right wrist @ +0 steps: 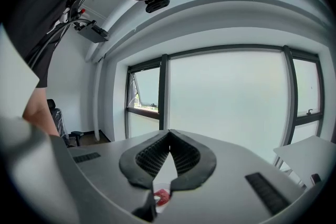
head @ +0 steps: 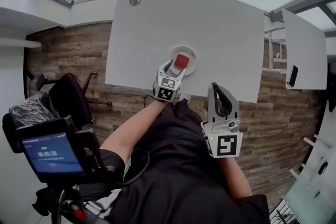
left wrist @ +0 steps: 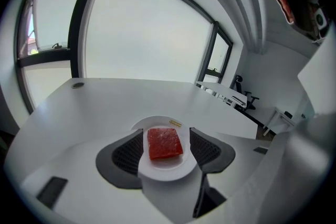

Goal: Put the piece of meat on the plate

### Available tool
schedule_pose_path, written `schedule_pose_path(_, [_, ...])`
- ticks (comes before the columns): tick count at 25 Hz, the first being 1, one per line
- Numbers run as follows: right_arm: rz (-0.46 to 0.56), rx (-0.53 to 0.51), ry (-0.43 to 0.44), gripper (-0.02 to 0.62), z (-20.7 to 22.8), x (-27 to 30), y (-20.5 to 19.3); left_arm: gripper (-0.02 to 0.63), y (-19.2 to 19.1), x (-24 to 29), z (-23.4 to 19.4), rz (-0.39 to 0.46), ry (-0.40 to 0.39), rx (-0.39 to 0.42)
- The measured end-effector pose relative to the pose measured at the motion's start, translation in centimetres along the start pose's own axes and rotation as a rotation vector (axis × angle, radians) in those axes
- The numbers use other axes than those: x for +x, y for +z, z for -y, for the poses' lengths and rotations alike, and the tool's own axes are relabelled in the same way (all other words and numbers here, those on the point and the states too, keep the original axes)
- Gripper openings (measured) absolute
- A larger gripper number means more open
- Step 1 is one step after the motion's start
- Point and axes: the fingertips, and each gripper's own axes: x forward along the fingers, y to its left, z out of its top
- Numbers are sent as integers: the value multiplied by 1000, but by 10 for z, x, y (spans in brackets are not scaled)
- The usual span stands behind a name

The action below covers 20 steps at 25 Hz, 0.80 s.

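A red square piece of meat (head: 181, 61) lies flat on a small white plate (head: 192, 53) near the front edge of the white table (head: 210, 18). My left gripper (head: 176, 67) is at the plate, open. In the left gripper view its dark pads stand on either side of the meat (left wrist: 165, 142) with a small gap each side, over the plate (left wrist: 169, 169). My right gripper (head: 215, 89) is off the table near the person's body, shut on nothing. In the right gripper view, a bit of the meat (right wrist: 162, 197) shows below the closed right gripper (right wrist: 169, 136).
A cable grommet (head: 135, 1) sits at the table's far left corner. A second white table (head: 304, 44) with a phone (head: 292, 76) stands to the right. An office chair (head: 68, 94) and a screen device (head: 50, 152) are at the lower left, over a wooden floor.
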Motion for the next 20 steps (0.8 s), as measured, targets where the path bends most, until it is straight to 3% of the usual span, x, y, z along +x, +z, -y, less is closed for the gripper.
schedule_pose_path(9, [43, -32, 6, 5, -38, -18, 23, 262, 19, -54, 0, 108, 20, -7])
schedule_pose_path(20, [78, -23, 24, 5, -40, -31, 36, 262, 48, -89, 8, 209, 82, -46])
